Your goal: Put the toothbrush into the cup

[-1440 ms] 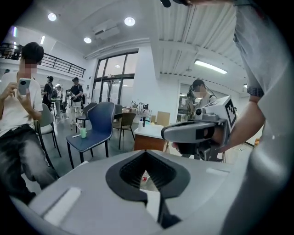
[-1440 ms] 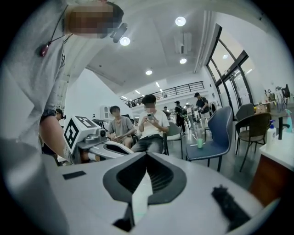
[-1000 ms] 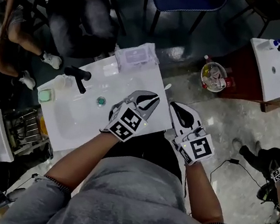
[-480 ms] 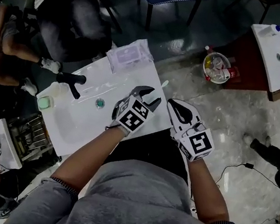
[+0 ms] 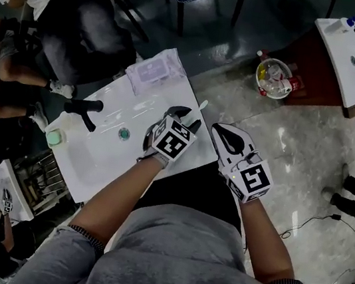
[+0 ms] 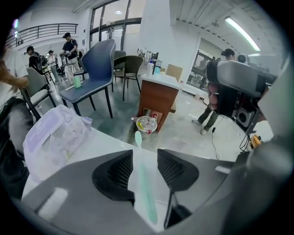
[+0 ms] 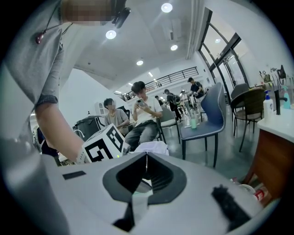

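A pale green toothbrush [image 6: 143,183] lies on the white sink counter [image 5: 94,154] near its right edge; its head [image 5: 202,104] pokes out past my left gripper. My left gripper [image 5: 187,118] [image 6: 144,158] hangs just over it. Its jaws have just been opening and stand open on either side of the handle, not pressing on it. My right gripper [image 5: 219,131] [image 7: 146,158] hovers off the counter's right edge, shut and empty. A small pale green cup-like thing [image 5: 53,137] stands at the counter's far left.
A black faucet [image 5: 82,107] and a drain plug [image 5: 124,134] sit in the sink. A packet of wipes [image 5: 150,69] lies at the counter's far end. On the floor stands a bin of bottles [image 5: 273,78], beside a second sink on a wooden cabinet [image 5: 353,59]. People sit at the left.
My left gripper has come down toward the counter, and its jaws have gone from nearly closed to wide open around the toothbrush. My right gripper has sunk a little.
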